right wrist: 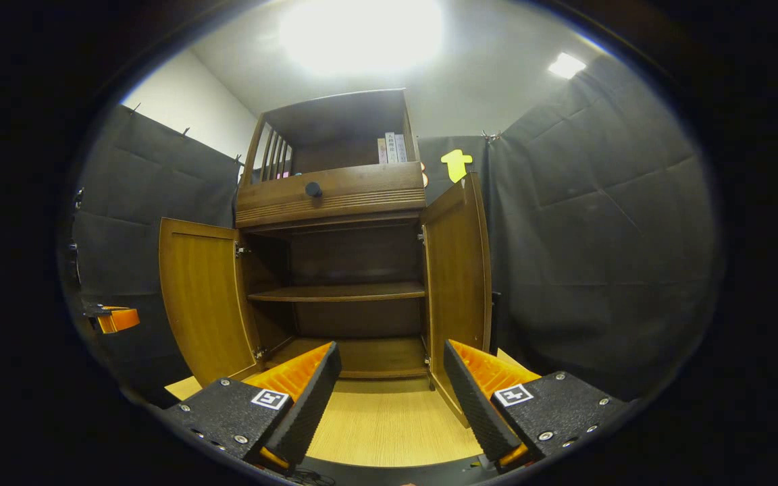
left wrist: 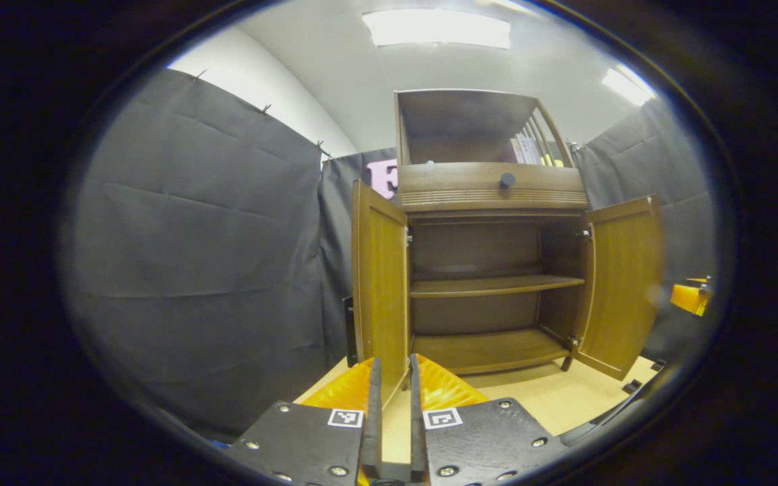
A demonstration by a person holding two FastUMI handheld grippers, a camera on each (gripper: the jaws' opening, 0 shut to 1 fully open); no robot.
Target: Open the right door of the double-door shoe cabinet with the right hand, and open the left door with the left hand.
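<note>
Two doors stand open: your left gripper point(left wrist: 392, 398) pinches the left door point(left wrist: 379, 283) edge at frame centre-bottom; your right gripper point(right wrist: 392, 398) gapes wide beside the right door point(right wrist: 456, 270). Two bare shelves point(right wrist: 342, 292).

Left gripper point(left wrist: 394, 412) fingers nearly closed (narrow gap), right gripper point(right wrist: 392, 398) fingers spread
</note>
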